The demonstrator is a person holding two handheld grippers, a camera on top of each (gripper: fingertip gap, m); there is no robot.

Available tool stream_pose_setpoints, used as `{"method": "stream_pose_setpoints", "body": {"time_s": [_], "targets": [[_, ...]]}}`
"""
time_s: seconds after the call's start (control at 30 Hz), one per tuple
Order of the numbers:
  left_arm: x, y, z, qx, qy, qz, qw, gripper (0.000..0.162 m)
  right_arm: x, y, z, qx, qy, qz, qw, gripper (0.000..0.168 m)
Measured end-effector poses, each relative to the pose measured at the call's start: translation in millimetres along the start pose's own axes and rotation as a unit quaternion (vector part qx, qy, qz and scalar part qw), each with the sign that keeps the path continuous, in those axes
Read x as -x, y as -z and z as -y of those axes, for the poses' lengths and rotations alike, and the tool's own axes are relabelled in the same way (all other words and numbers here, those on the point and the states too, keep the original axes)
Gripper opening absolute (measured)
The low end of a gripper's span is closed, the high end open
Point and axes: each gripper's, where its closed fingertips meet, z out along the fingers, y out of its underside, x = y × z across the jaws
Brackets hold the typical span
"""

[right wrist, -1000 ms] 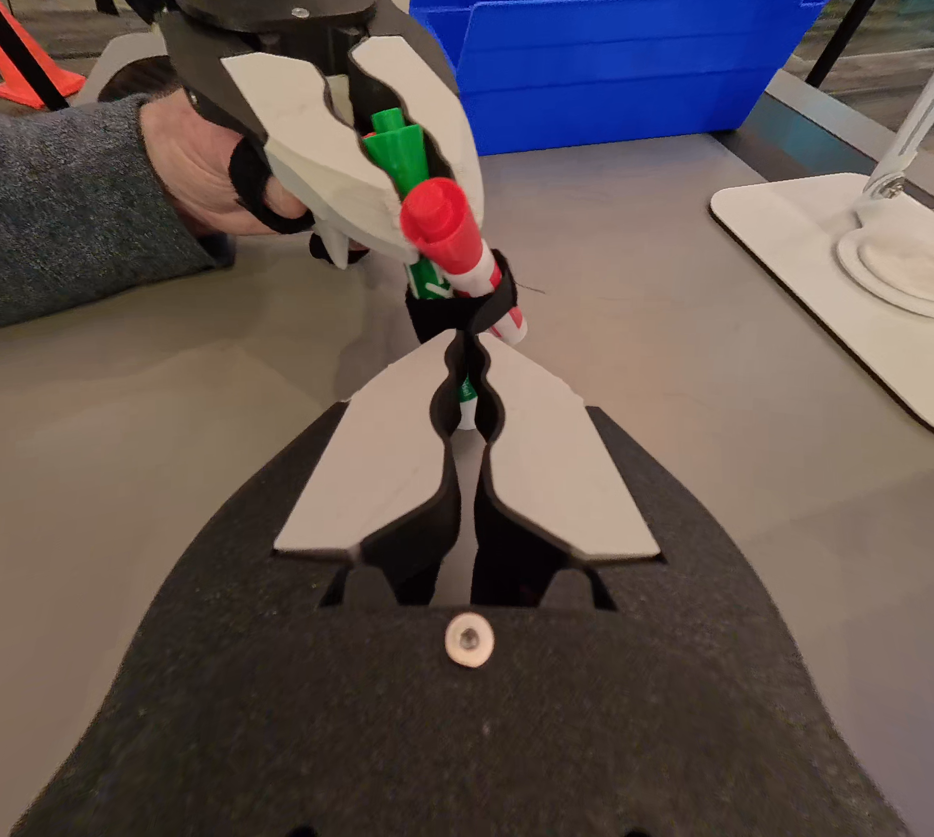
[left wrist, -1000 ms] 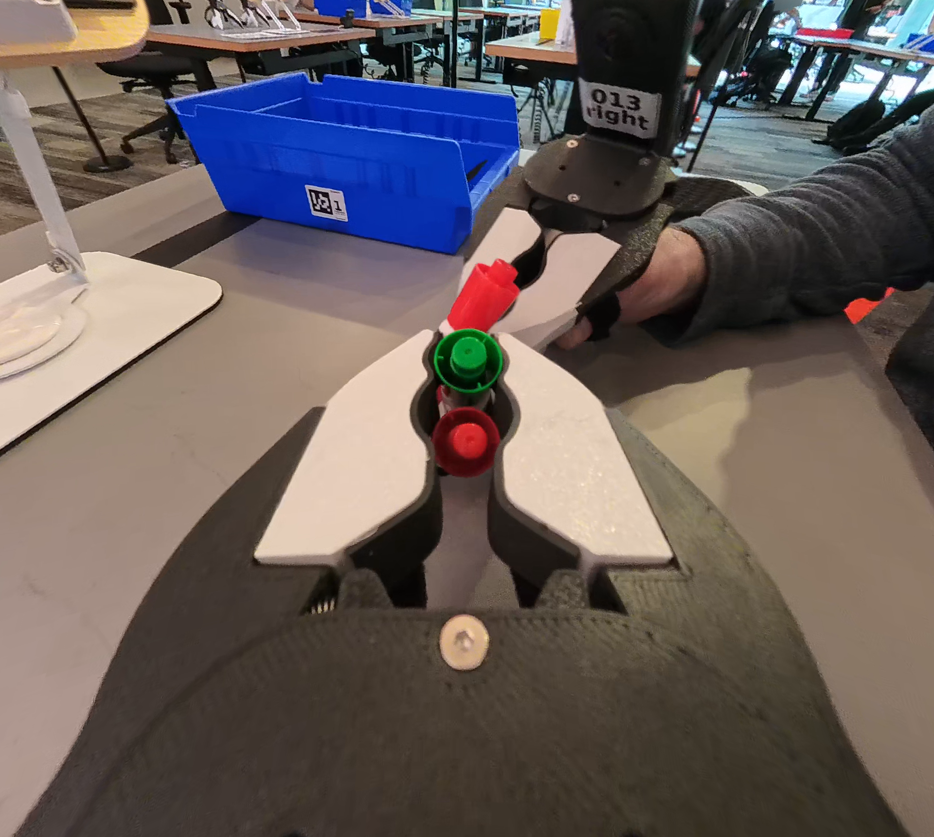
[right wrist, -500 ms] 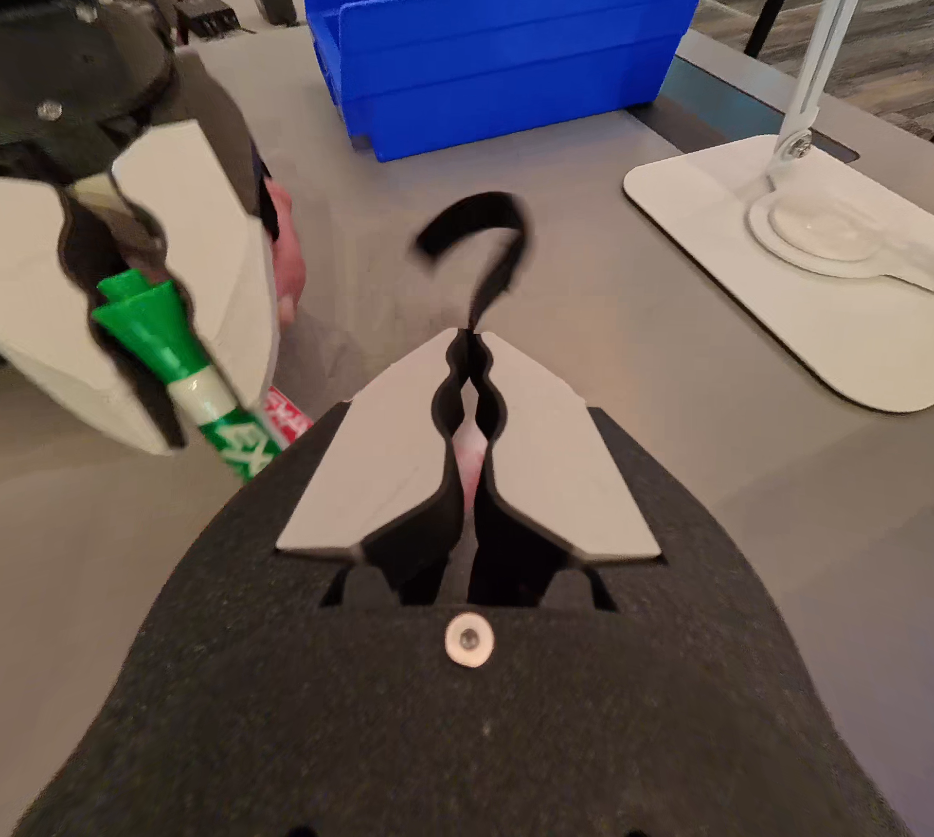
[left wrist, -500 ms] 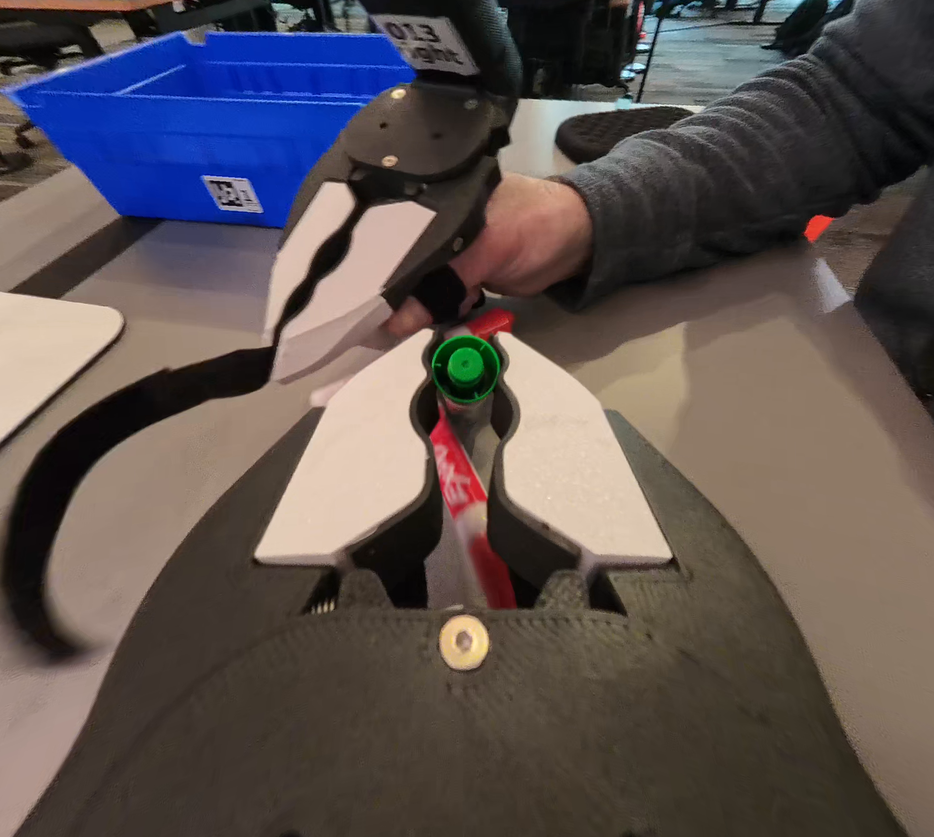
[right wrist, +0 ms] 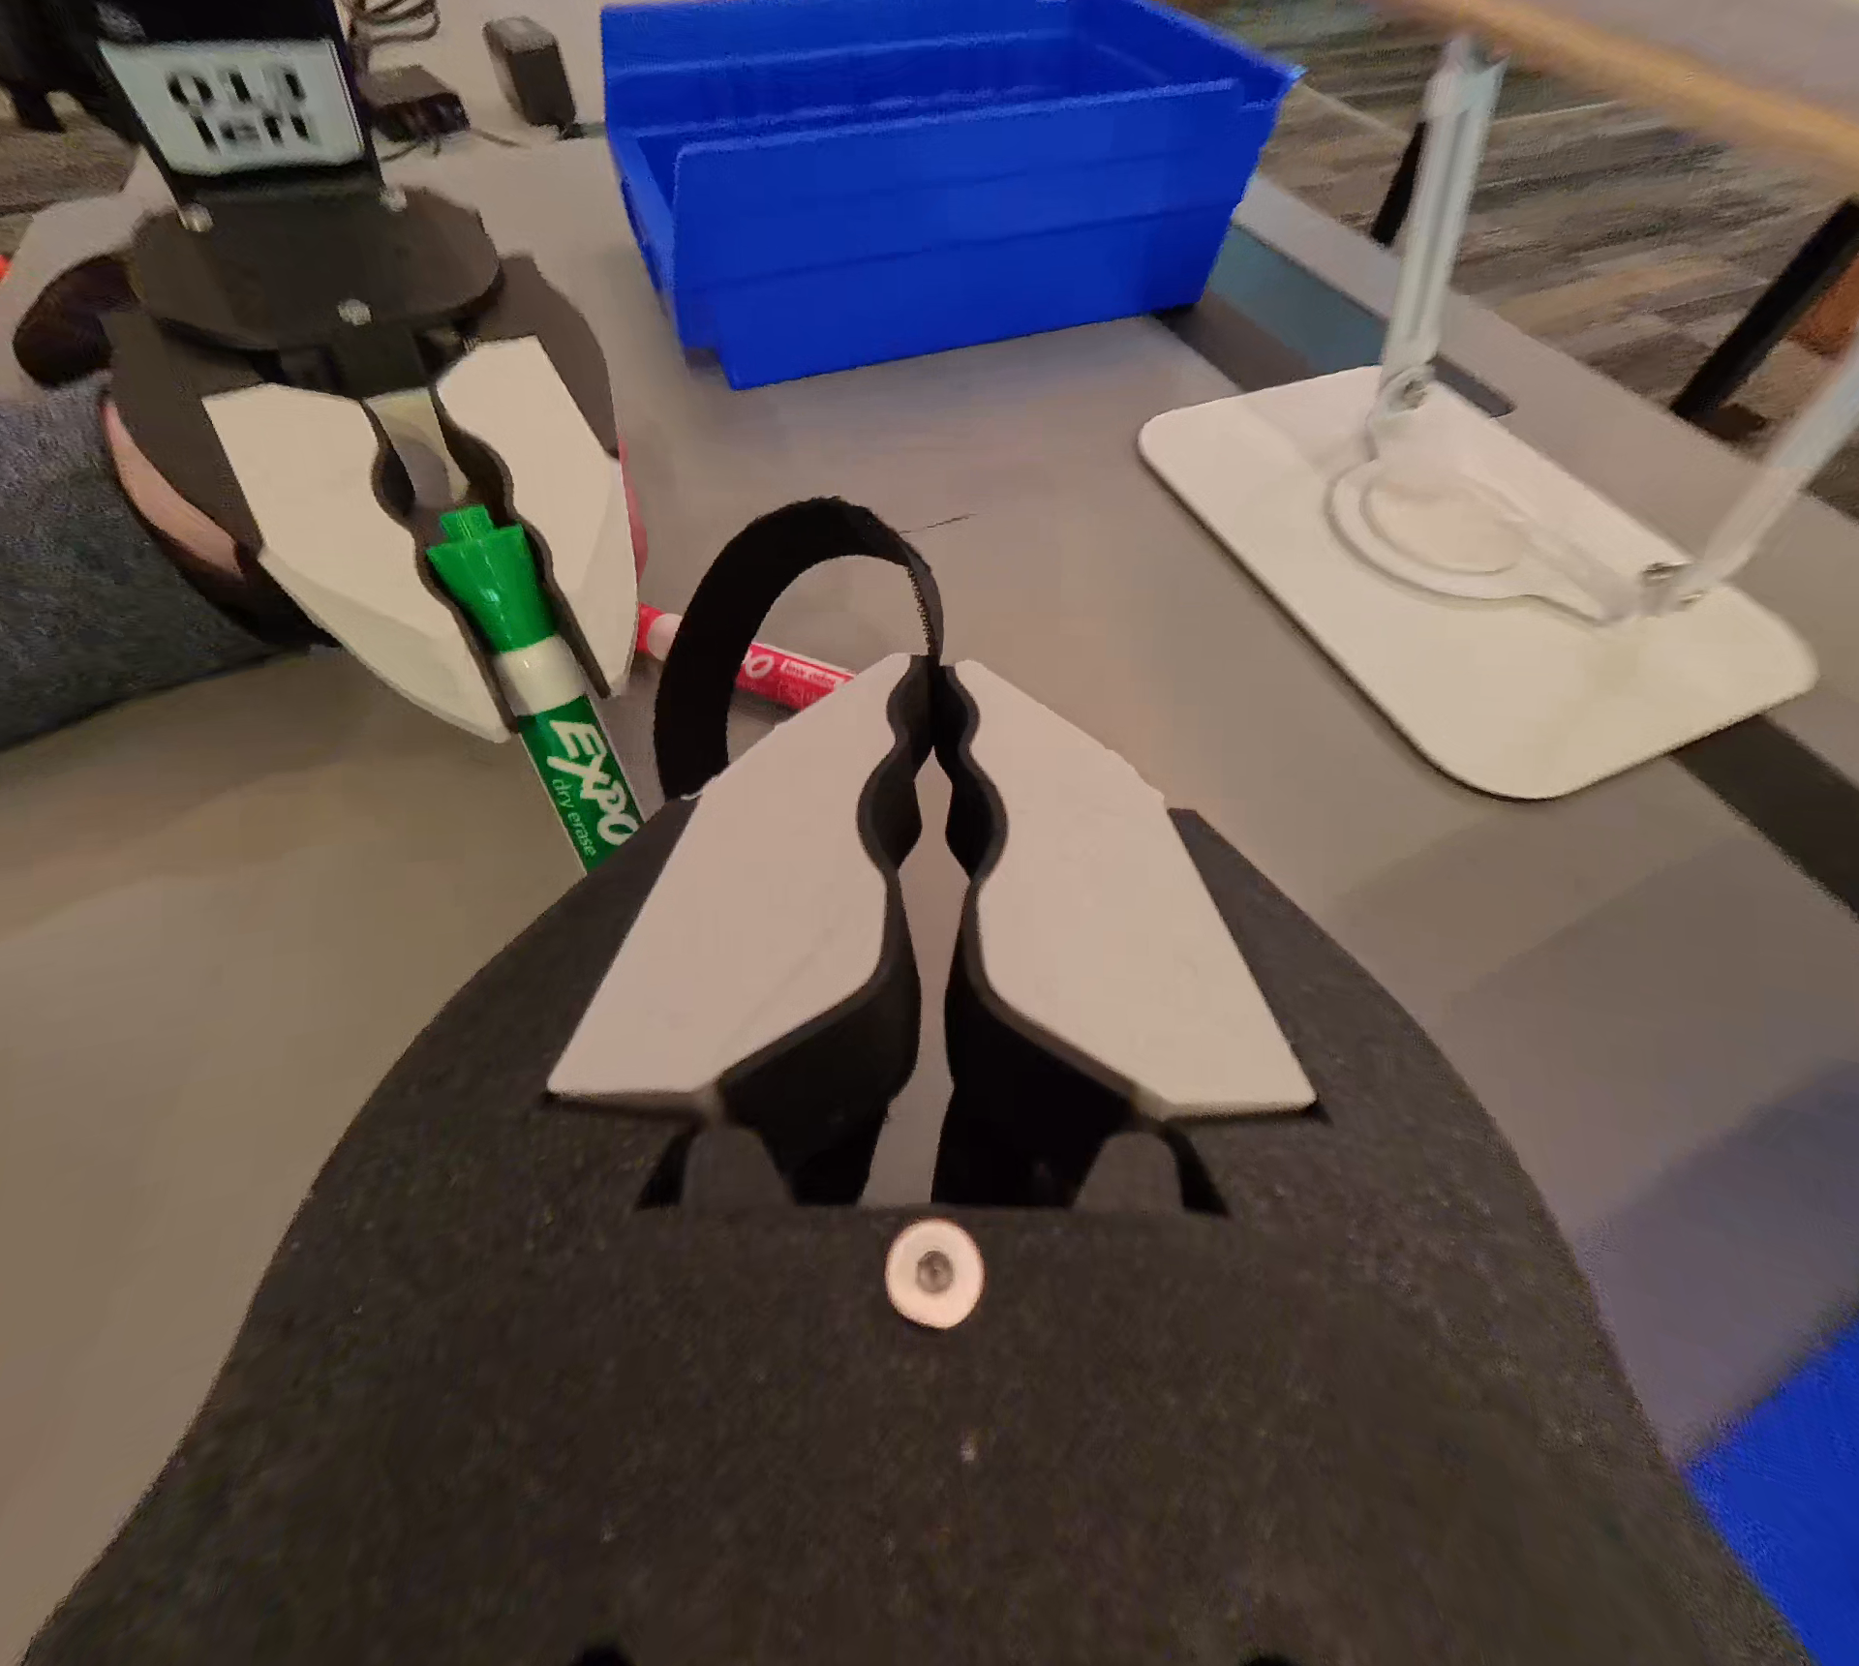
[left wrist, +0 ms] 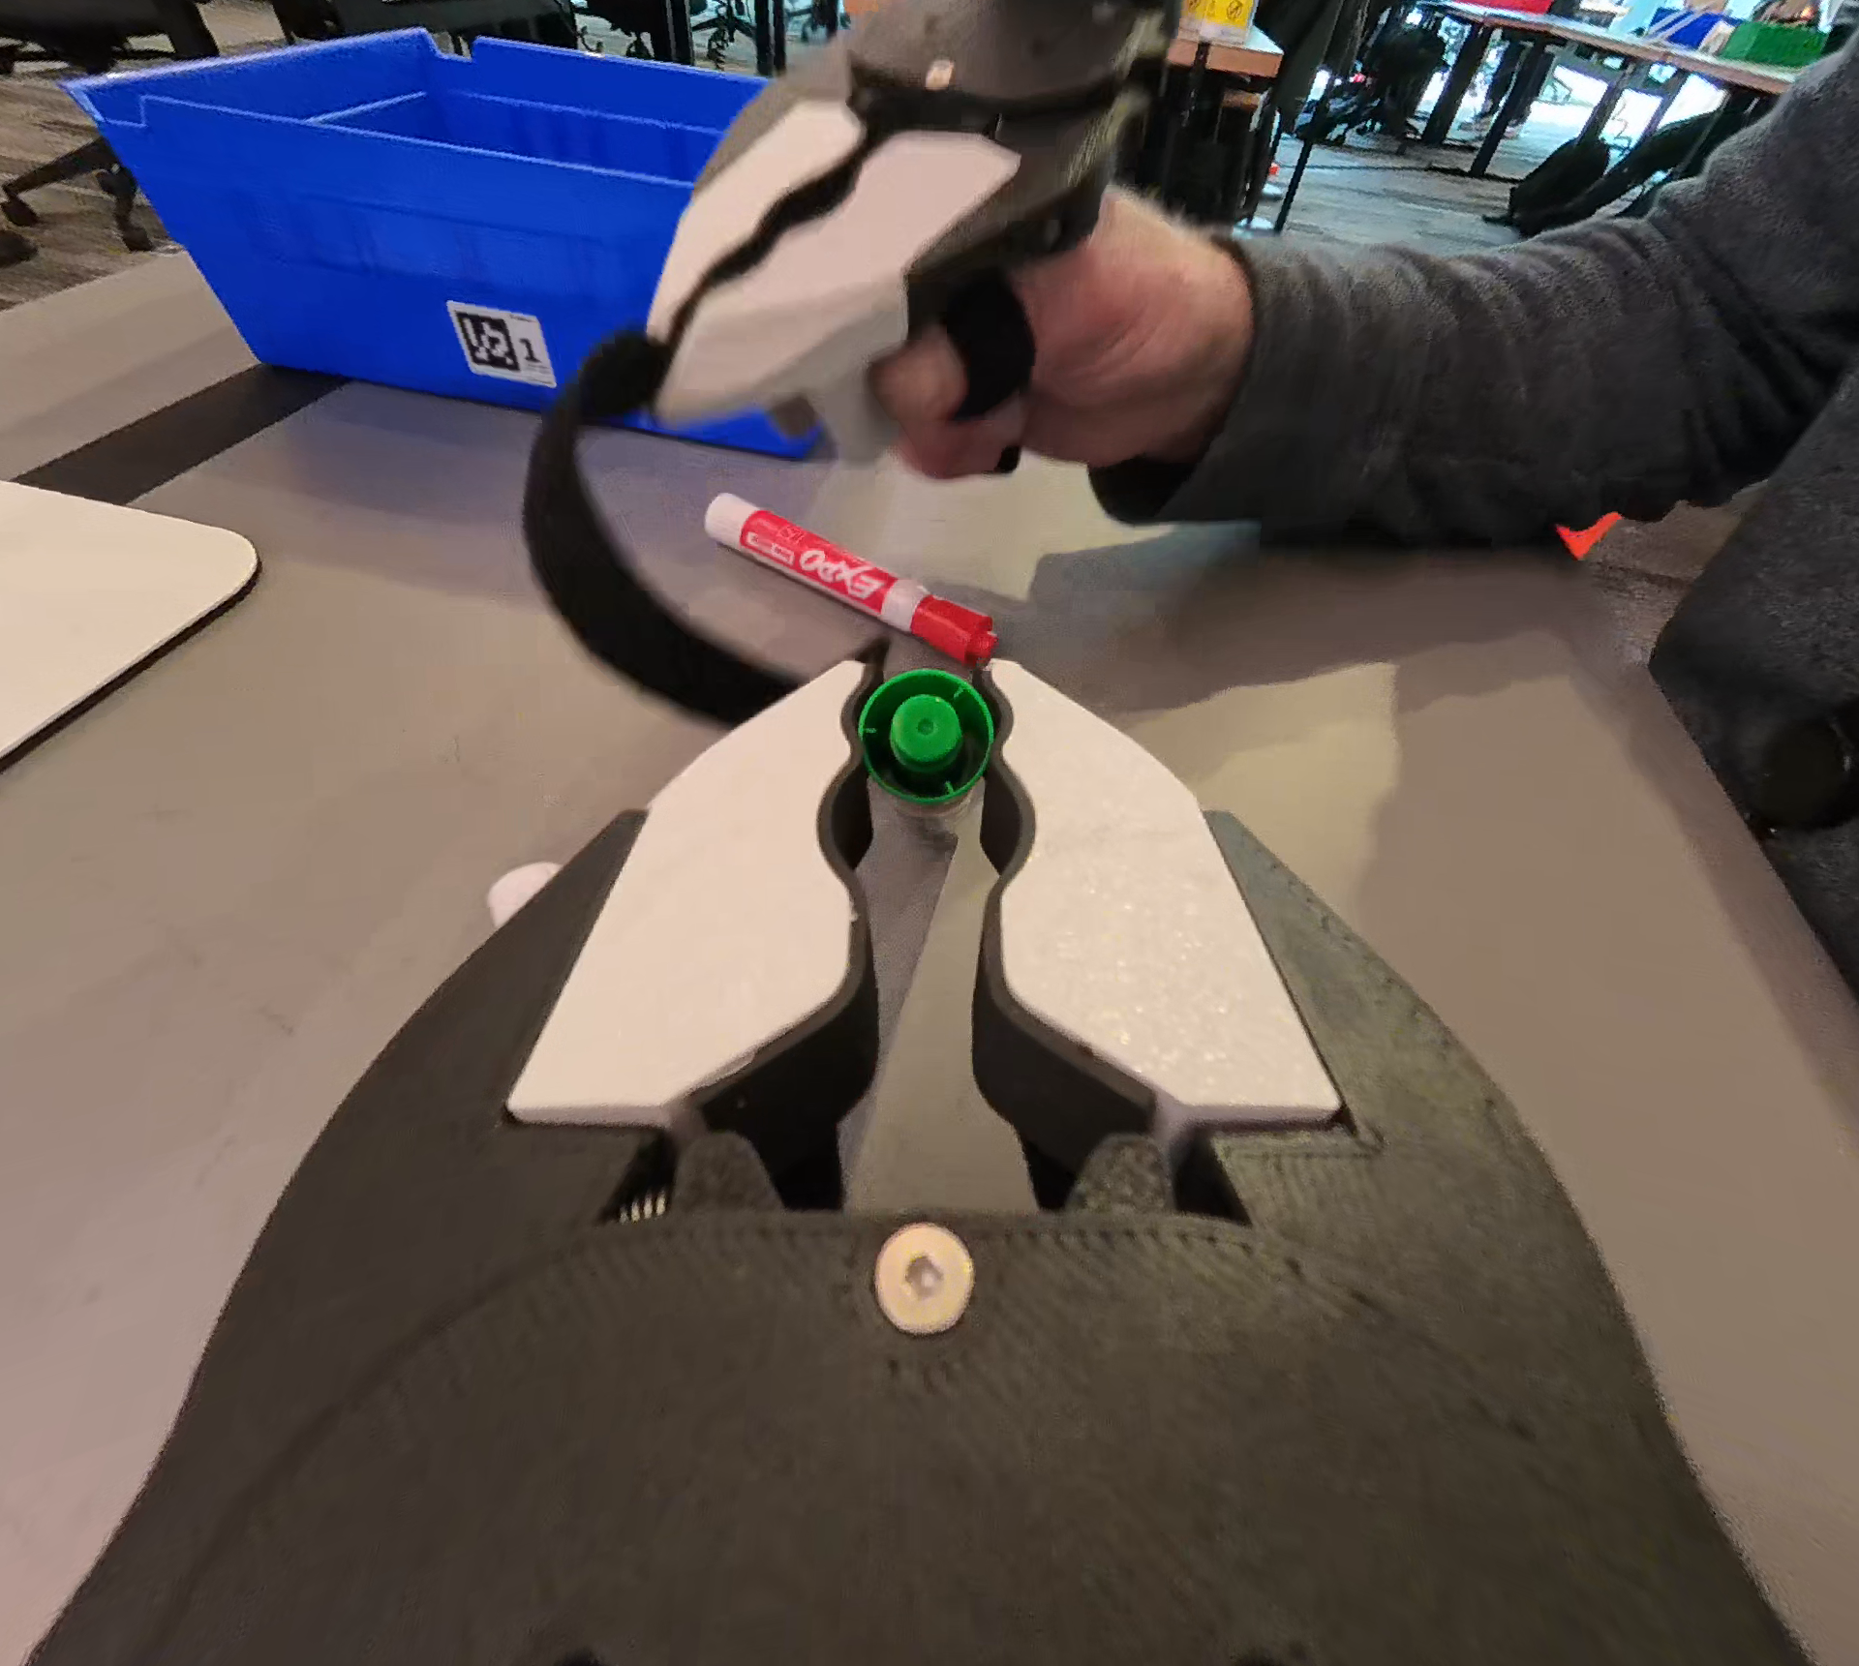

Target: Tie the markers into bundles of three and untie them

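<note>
Landmark: blue bin (right wrist: 936, 210) at far side of grey table (left wrist: 302, 813).

1. L gripper (left wrist: 923, 692), nearest to camera in L wrist view: claw pinched on green marker (left wrist: 925, 738), cap end-on at the tips. In R wrist view the same marker (right wrist: 543, 692) slopes down toward the table, well short of the bin. A sec ago two more markers sat in this grip, strapped together; now only the green one remains.

2. R gripper (right wrist: 931, 677): claw pressed together on one end of black strap (right wrist: 795, 532); rest of strap curls free in a loop. Strap was wrapped round the bundle 1.0 s ago; now fully off.

3. Red marker (left wrist: 845, 577) lies loose on table, between grippers and bin, pointing diagonally. Second red marker: only a white stub shows beside L gripper body; cannot confirm.

4. Beyond: bin as above. White stand base (right wrist: 1408, 612) to the bin's side.

Assessment: untie step appears done for this bundle. Likely remaining: set down strap & green marker.
</note>
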Motion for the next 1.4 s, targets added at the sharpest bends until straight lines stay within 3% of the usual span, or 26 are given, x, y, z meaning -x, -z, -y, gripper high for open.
{"method": "stream_pose_setpoints", "body": {"time_s": [0.2, 0.27, 0.33, 0.37, 0.43, 0.47, 0.57, 0.6, 0.67, 0.77, 0.9, 1.0, 1.1, 1.17, 1.23, 1.3, 1.37, 1.4], "targets": [[5, 2, 0, 0.0, -0.002, 0.018, 1.0, 0.016, -85, 106, 32, -0.007, 0.012, -0.169, 0.986, 0.0], [4, 2, 1, 0.001, -0.004, 0.019, 1.0, 0.016, -128, 149, 22, 0.016, -0.007, -0.243, 0.97, 0.0], [5, 0, 1, 0.001, -0.001, 0.02, 1.0, 0.016, -170, 181, -15, 0.097, -0.031, -0.312, 0.944, 0.001], [5, 0, 1, 0.002, 0.001, 0.022, 1.0, 0.016, -182, 191, -32, 0.132, -0.045, -0.327, 0.935, 0.035], [6, 0, 1, 0.002, 0.001, 0.024, 1.0, 0.016, -188, 204, -43, 0.156, -0.013, -0.352, 0.923, 0.058], [7, 1, 1, 0.001, 0.002, 0.025, 1.0, 0.016, -179, 206, -40, 0.167, 0.02, -0.347, 0.923, 0.057], [8, 2, 1, 0.0, 0.002, 0.029, 1.0, 0.016, -86, 164, -21, 0.159, 0.165, -0.165, 0.959, 0.041], [8, 2, 1, -0.001, 0.005, 0.027, 1.0, 0.016, -54, 146, -30, 0.187, 0.217, -0.102, 0.953, 0.042], [9, 1, 0, 0.001, 0.007, 0.026, 1.0, 0.016, -13, 118, -70, 0.286, 0.288, 0.007, 0.914, 0.043], [8, 1, 0, 0.003, 0.006, 0.026, 1.0, 0.016, -4, 100, -131, 0.415, 0.374, 0.096, 0.824, 0.043], [7, 1, -1, 0.005, 0.006, 0.024, 1.0, 0.016, 1, 92, -142, 0.457, 0.401, 0.169, 0.776, 0.025], [8, 1, -1, 0.006, 0.008, 0.023, 1.0, 0.016, 14, 89, -141, 0.447, 0.371, 0.224, 0.783, 0.018], [9, 4, -2, 0.008, 0.006, 0.028, 1.0, 0.016, 22, 87, -108, 0.372, 0.338, 0.199, 0.841, 0.018], [12, 7, -2, 0.006, 0.008, 0.033, 0.999, 0.016, -6, 95, -59, 0.302, 0.326, 0.095, 0.891, 0.018], [14, 9, -2, 0.005, 0.009, 0.039, 0.999, 0.016, -63, 122, -17, 0.256, 0.291, -0.045, 0.921, 0.018], [13, 7, -2, 0.004, 0.01, 0.036, 0.999, 0.016, -119, 156, -6, 0.248, 0.247, -0.148, 0.925, 0.018], [12, 5, -2, 0.006, 0.007, 0.036, 0.999, 0.016, -166, 181, -23, 0.287, 0.198, -0.218, 0.912, 0.022], [11, 4, -1, 0.005, 0.007, 0.034, 0.999, 0.016, -184, 191, -37, 0.318, 0.184, -0.243, 0.898, 0.05]]}}
